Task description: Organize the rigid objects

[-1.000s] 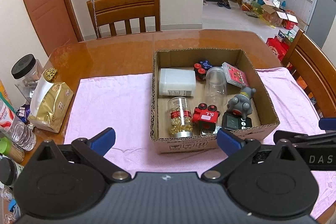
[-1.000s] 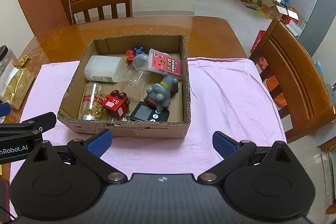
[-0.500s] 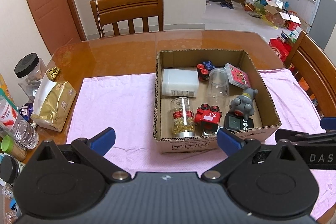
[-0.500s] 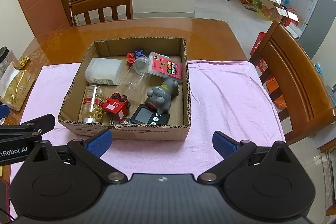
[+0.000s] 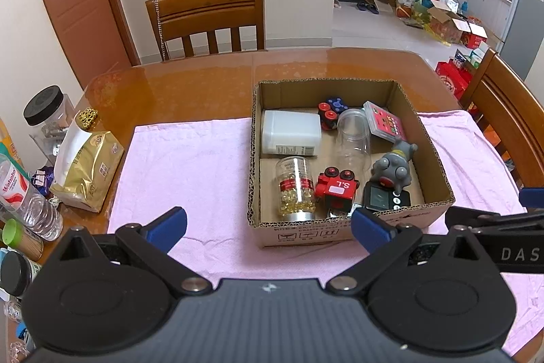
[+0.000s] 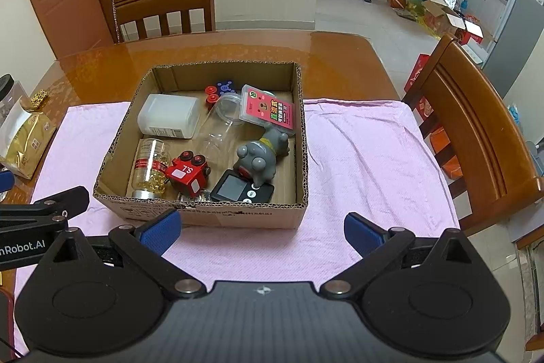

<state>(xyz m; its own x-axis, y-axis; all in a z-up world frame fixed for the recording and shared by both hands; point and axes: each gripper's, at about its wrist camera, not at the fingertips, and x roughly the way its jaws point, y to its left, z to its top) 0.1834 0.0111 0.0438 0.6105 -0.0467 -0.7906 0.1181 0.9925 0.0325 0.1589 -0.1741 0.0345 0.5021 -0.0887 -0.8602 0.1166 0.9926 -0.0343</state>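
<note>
An open cardboard box [image 5: 438, 165] [image 6: 302, 138] stands on a pink cloth [image 5: 190, 165] [image 6: 360, 152]. In it lie a white plastic container [image 5: 290, 132], a pill jar with yellow capsules [image 5: 295, 187], a red toy train [image 5: 336, 187], a clear jar [image 5: 353, 140], a grey toy figure [image 5: 392, 167], a pink card pack [image 5: 384, 124], a small black screen device [image 5: 386, 198] and a red-and-blue toy [image 5: 331, 109]. My left gripper [image 5: 268, 227] is open and empty in front of the box. My right gripper [image 6: 261, 230] is open and empty, also in front of the box.
A gold bag [image 5: 85, 172], a black-lidded jar [image 5: 46, 111] and bottles [image 5: 27, 203] crowd the table's left edge. Wooden chairs stand at the far side [image 5: 210, 16] and at the right [image 6: 476, 131]. The right gripper's arm [image 5: 503, 233] shows in the left wrist view.
Both grippers have drawn back and risen slightly, so the box sits a little farther away in both views. Nothing in the box has moved. Both stay open.
</note>
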